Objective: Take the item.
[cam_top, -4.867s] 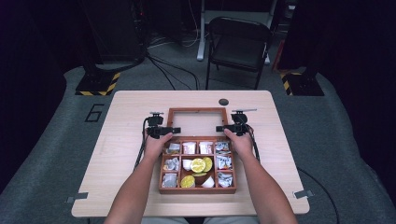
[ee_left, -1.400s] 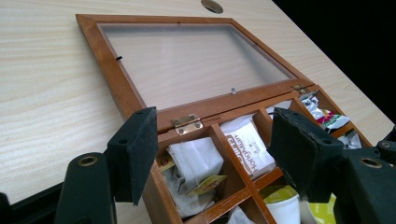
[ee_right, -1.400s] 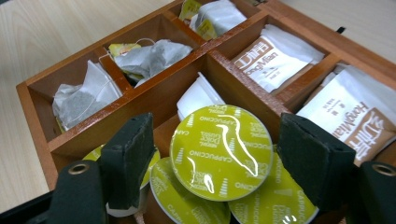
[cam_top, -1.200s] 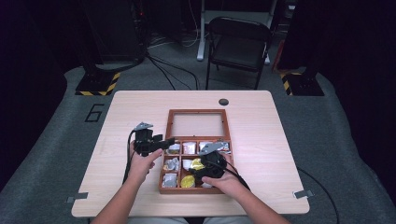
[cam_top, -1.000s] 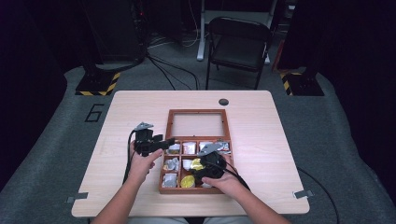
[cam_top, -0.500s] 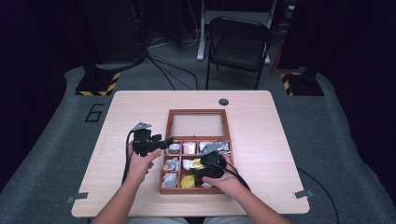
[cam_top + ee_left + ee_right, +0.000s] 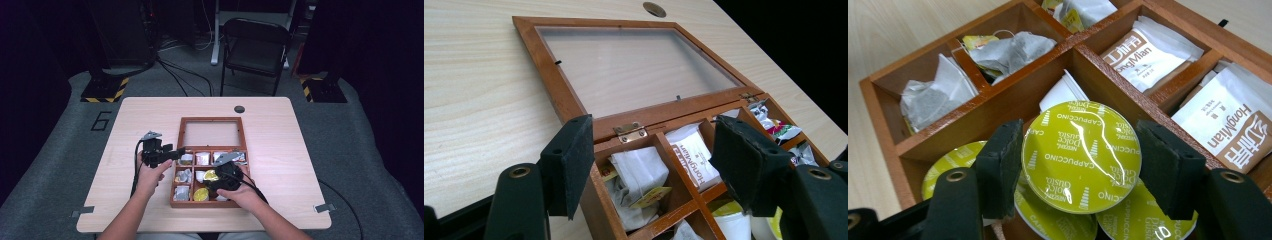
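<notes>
We pinch the top capsule (image 7: 1081,156) with right gripper (image 7: 1083,165), jaws just closing, inside the wooden box (image 7: 176,192) | left gripper (image 7: 651,165) spread astride box's hinge corner, likely steadying it.

Your forearms are bare, with no sleeves in the high view. Your left gripper (image 7: 176,151) is black, topped by a grey three-cornered plate, with a black cable trailing from it. Your right gripper (image 7: 214,182) is built alike. Up close, each jaw is a matte black arm with a brass-ringed screw hole and a rough, dark foam pad (image 7: 1004,162).
</notes>
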{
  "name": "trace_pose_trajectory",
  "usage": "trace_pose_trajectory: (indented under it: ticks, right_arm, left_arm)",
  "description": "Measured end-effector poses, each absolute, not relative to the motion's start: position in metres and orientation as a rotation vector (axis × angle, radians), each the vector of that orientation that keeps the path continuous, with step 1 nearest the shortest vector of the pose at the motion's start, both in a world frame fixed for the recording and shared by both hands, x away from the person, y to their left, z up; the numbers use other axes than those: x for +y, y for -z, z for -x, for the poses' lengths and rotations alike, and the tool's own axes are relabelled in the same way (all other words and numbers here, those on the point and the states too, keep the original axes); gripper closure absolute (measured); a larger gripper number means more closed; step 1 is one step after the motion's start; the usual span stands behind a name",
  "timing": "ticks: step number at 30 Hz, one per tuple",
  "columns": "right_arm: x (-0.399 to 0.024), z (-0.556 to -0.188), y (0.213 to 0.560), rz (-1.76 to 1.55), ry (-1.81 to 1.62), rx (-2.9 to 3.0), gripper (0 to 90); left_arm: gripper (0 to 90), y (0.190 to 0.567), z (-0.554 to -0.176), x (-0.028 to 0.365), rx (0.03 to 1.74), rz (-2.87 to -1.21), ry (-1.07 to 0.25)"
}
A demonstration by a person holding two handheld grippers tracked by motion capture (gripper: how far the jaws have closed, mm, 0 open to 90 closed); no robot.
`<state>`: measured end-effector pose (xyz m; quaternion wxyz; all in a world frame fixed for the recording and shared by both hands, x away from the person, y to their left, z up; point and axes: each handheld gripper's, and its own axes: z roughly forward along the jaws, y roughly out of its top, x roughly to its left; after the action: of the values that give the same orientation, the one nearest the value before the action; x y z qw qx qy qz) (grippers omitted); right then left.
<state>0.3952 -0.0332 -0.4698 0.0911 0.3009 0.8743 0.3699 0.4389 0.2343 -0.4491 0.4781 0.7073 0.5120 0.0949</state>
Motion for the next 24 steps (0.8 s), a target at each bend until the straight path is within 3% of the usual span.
trace_pose_trajectory:
  ticks: [24]
  right_arm:
    - [-0.052,-0.404,0.43,-0.918,-1.17,2.541,37.4]
  left_arm:
    - [33.3,0.447,-0.436,0.236,1.255,-1.706,-0.228]
